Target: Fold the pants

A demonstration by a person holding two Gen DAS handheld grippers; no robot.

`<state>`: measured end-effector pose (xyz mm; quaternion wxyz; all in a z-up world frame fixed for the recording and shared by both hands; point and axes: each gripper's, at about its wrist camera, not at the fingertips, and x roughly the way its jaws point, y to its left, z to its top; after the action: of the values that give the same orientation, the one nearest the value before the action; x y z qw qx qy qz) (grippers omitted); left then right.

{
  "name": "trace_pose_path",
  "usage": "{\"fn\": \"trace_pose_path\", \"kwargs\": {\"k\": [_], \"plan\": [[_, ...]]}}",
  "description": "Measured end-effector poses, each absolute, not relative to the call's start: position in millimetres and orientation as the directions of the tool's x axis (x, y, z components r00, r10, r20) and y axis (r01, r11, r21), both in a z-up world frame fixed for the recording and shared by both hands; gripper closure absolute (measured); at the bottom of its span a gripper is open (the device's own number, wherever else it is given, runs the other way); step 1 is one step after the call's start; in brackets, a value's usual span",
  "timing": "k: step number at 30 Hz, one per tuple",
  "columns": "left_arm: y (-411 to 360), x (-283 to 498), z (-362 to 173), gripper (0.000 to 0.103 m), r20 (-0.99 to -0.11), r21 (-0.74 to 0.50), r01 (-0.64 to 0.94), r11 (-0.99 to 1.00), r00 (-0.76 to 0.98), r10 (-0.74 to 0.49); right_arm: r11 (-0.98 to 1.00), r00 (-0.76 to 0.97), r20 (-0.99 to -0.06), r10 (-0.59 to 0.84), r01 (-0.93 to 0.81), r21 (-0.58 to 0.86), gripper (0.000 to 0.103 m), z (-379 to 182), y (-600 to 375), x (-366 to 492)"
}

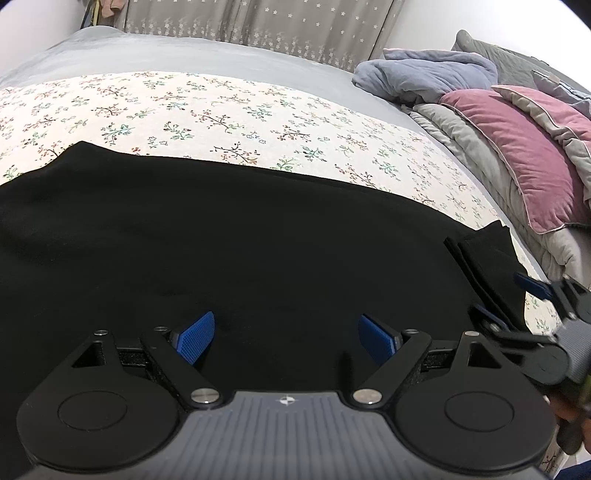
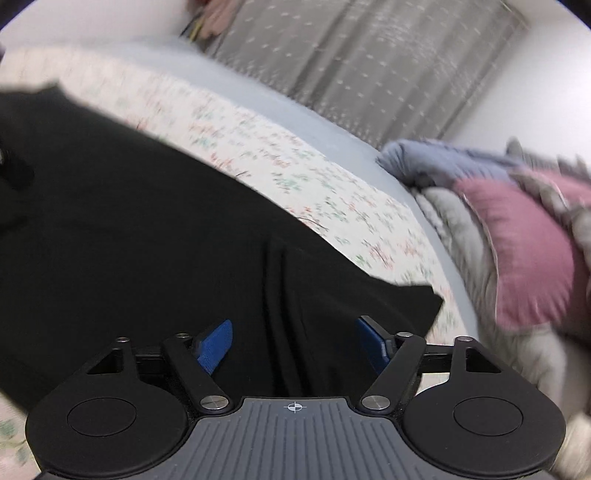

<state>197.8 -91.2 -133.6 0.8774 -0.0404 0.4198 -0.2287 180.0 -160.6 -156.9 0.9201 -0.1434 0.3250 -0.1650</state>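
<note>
Both grippers hung over one pair of black fabric pants spread flat on the bed. In its own wrist view, the left gripper stood released, its two blue ribbed pads wide apart with nothing pressed between them; the dark cloth lay directly beneath and stretched away ahead of it to a straight far edge. Off to that view's right, the right gripper reached in at the folded, layered end of the pants, one pad on either side of the edge. Its own view, smeared by motion, showed the right gripper unclenched, pads apart, a ridge of black cloth running between them without visibly being pinched; whether a pad brushed the fabric I could not tell. The pants' pointed corner lay just ahead and to the right.

One white floral-printed sheet lay under the pants, over grey bedding. One pink cushion and one bunched bluish blanket sat on a grey quilt, well apart from the pants. One patterned grey curtain hung behind.
</note>
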Motion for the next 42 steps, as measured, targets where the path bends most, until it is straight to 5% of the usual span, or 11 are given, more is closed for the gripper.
{"fn": "trace_pose_path", "kwargs": {"k": [4, 6, 9, 18, 22, 31, 42], "plan": [[-89.2, 198.1, -134.4, 0.012, -0.718, -0.27, 0.367, 0.89, 0.539, -0.44, 0.887, 0.697, -0.558, -0.45, 0.275, -0.372, 0.056, -159.5, -164.2, 202.8], [-88.6, 198.4, -134.5, 0.012, -0.719, -0.273, 0.365, 0.89, 0.538, -0.441, 0.889, 0.664, -0.592, -0.457, 0.328, -0.318, 0.091, -158.3, -171.9, 210.0], [-87.0, 198.8, -133.8, 0.012, -0.718, -0.284, 0.36, 0.888, 0.535, -0.446, 0.894, 0.65, -0.623, -0.436, 0.395, -0.213, 0.099, -156.5, -181.4, 212.0], [-75.8, 207.8, -131.7, 0.012, -0.707, -0.38, 0.313, 0.871, 0.509, -0.491, 0.873, 0.753, -0.459, -0.472, 0.471, -0.126, 0.1, -113.3, -171.8, 179.4], [-61.7, 214.4, -132.0, 0.012, -0.69, -0.468, 0.247, 0.848, 0.497, -0.526, 0.908, 0.851, -0.346, -0.396, 0.305, -0.289, 0.1, -107.7, -116.5, 173.7], [-46.6, 216.4, -131.2, 0.012, -0.659, -0.568, 0.192, 0.8, 0.476, -0.583, 0.828, 0.904, -0.358, -0.233, -0.009, -0.561, 0.1, -144.8, -23.3, 154.1], [-67.9, 220.6, -129.6, 0.011, -0.63, -0.611, 0.254, 0.75, 0.418, -0.655, 0.838, 0.892, -0.393, -0.221, -0.032, -0.544, 0.099, -144.2, -26.3, 151.9]]}}
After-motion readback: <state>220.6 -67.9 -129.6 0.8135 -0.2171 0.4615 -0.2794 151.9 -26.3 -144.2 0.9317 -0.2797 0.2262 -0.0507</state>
